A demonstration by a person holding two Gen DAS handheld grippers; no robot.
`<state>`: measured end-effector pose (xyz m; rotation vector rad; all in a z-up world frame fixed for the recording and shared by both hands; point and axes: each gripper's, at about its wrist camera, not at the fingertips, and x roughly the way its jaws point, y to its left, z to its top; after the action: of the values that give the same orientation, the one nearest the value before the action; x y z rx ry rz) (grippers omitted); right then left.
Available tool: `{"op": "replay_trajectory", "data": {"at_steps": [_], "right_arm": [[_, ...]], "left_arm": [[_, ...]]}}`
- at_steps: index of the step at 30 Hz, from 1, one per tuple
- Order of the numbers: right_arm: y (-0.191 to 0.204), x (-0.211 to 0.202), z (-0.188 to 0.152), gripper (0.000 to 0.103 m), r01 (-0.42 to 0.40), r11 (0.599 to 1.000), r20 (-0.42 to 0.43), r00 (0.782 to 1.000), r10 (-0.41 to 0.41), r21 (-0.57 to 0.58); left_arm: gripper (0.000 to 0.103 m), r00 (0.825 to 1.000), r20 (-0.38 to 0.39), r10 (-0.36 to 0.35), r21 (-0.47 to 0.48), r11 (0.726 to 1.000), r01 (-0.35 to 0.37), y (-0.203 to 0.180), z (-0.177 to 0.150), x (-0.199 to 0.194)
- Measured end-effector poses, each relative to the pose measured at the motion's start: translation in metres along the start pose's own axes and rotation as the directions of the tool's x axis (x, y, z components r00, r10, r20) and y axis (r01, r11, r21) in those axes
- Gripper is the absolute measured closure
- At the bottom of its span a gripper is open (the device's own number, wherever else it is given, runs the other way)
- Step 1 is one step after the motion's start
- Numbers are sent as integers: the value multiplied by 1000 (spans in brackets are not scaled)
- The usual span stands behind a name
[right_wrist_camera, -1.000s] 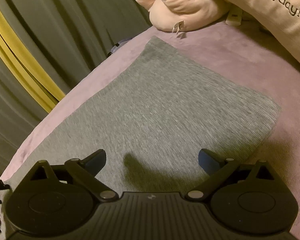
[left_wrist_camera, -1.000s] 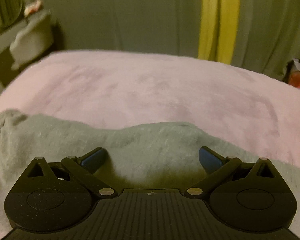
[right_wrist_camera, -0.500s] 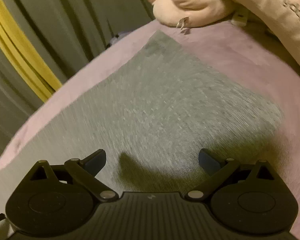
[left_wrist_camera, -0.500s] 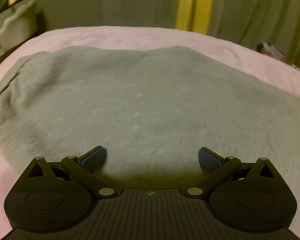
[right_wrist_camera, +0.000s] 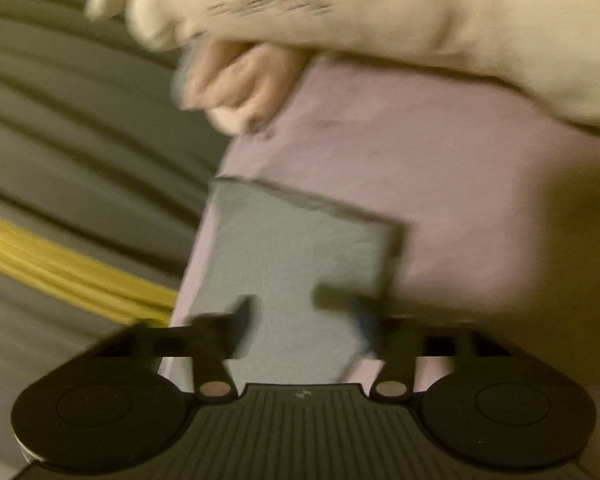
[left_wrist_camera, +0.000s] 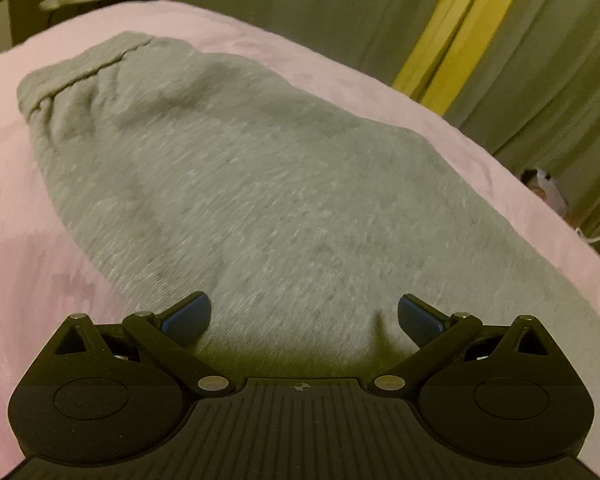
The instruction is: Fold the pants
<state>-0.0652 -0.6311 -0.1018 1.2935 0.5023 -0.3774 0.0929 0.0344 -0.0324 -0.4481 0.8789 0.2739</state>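
Grey pants [left_wrist_camera: 260, 180] lie flat on the pink blanket [left_wrist_camera: 28, 240], their gathered waistband [left_wrist_camera: 80, 72] at the far left. My left gripper [left_wrist_camera: 304, 316] hovers low over the near part of the cloth, its blue pads wide open with nothing between them. The right wrist view is blurred. It shows the narrow leg end of the pants [right_wrist_camera: 300, 248] running away from my right gripper [right_wrist_camera: 304, 320]. That gripper's jaws are closing, with a gap still between them. Flat grey cloth lies in the gap, and the right finger is at the leg's right edge.
A cream pillow with printed writing [right_wrist_camera: 380, 20] and a pink plush [right_wrist_camera: 240, 80] lie beyond the leg end. Grey-green curtains with a yellow stripe [left_wrist_camera: 452, 40] hang behind the bed. Small clutter [left_wrist_camera: 544, 192] sits past the bed's right edge.
The left gripper moved over the pants, bringing the waistband into view. The right gripper swung and rolled toward the leg end, and its jaws narrowed from wide open.
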Motion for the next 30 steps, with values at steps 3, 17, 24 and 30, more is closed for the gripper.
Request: {"op": "replay_trajectory", "data": {"at_steps": [3, 17, 24, 30], "right_arm": [[-4, 1, -2, 73, -11, 1000, 2, 1000, 11, 9], [-18, -6, 10, 55, 26, 998, -11, 1000, -25, 63], [-17, 4, 2, 22, -98, 994, 56, 994, 95, 57], [-5, 15, -2, 25, -104, 995, 73, 992, 104, 0]], "left_arm": [[0, 1000, -11, 5, -13, 1000, -5, 0, 0, 3], [0, 996, -26, 79, 98, 992, -77, -15, -3, 17], [0, 996, -26, 88, 111, 990, -85, -17, -4, 20], [0, 996, -26, 87, 105, 991, -83, -16, -3, 20]]}}
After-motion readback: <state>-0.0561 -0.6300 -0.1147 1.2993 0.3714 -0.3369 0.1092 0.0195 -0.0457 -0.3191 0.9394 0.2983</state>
